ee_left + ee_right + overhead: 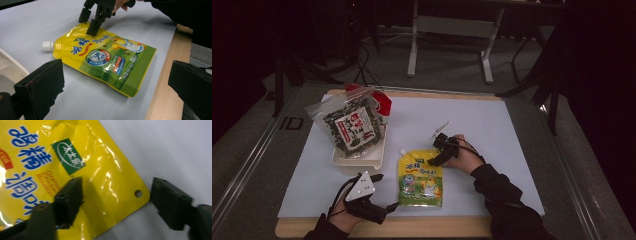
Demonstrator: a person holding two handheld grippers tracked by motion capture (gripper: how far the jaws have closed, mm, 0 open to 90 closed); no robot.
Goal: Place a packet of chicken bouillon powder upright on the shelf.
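A: Yellow pouch (421, 177) flat on the white sheet (492, 130) of the worktop (412, 227), long axis running from the near edge away toward the far side.

B: Which way is it pointing?

A: White cap (402, 152) at the far left corner, aimed away and a touch left; green bottom edge sits nearest the worktop's front lip.

B: Right tongs (438, 156)?

A: At the pouch's far right corner, jaws spread wide. In the right gripper view one jaw is over the yellow film (75, 170) and the other is out past the corner with the punched hole (137, 193); nothing is pinched.

B: And the left tongs (384, 192)?

A: Just left of the pouch's bottom end, jaws parted, gripping nothing. The left gripper view looks across the pouch (105, 60) between them.

B: Anything else near?

A: A seaweed bag (351, 125) in a white tray (362, 161), left of the pouch and farther back.
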